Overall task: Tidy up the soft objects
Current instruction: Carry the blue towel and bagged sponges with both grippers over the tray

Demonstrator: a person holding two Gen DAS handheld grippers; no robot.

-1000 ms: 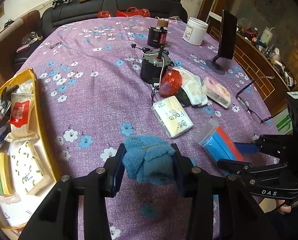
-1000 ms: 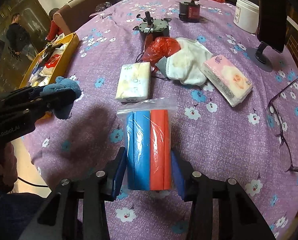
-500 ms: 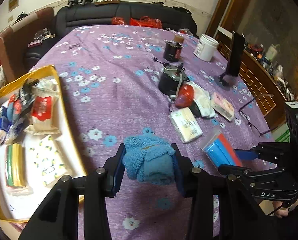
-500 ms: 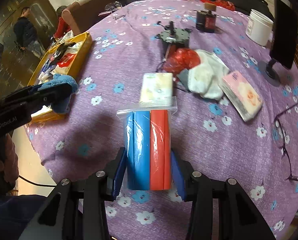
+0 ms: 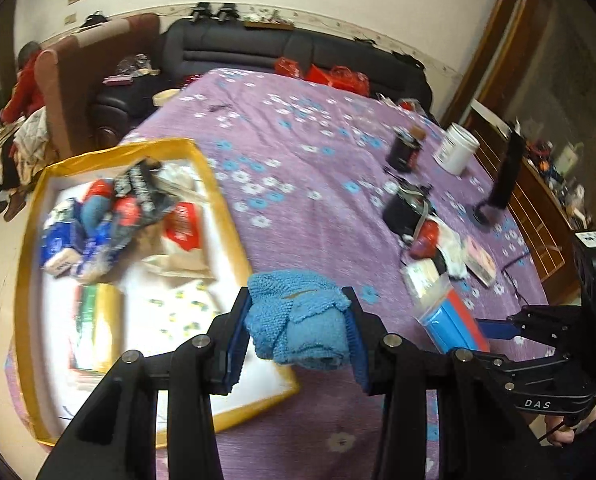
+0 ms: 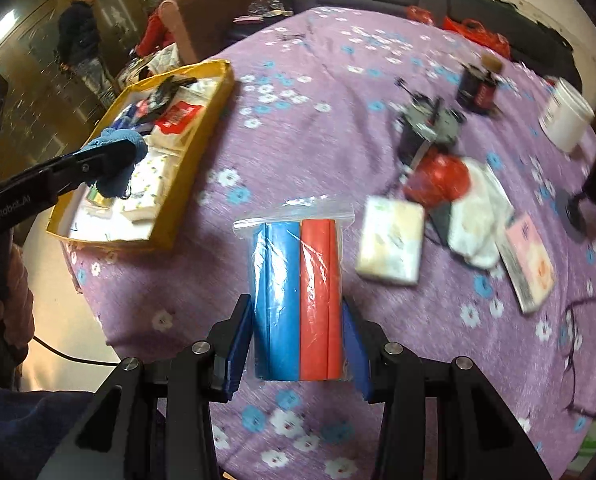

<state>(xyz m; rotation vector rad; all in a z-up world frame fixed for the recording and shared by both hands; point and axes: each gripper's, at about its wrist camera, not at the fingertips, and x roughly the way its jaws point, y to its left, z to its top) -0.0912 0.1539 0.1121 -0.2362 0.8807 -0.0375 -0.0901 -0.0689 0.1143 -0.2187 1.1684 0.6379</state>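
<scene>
Purple cloth with small white and blue flowers covers the surface (image 6: 305, 152), and a dark sofa stands along the wall behind it.

Left tongs (image 5: 296, 330) are clamped on a rolled blue knitted cloth (image 5: 298, 326); seen from the right wrist, that bundle hangs over the near end of the yellow tray (image 6: 196, 138), at about ten o'clock from the right tongs. Right tongs (image 6: 298, 338) pinch a clear zip bag holding a blue roll and a red roll (image 6: 298, 296), lifted off the surface and pointing toward twelve.

Outward from there, the tray already holds packets and tissue packs, blurred in the left view. At about two o'clock from the right tongs lie a pale tissue pack (image 6: 391, 240), a white cloth (image 6: 479, 224), a red bag (image 6: 437, 178) and a pink pack (image 6: 531, 264).

Both loads look to be in carriage toward the tray. I'd judge the next move to be lowering the knitted cloth into a free patch of the tray and letting go, then bringing the zip bag across, clear of the tray's rim.
</scene>
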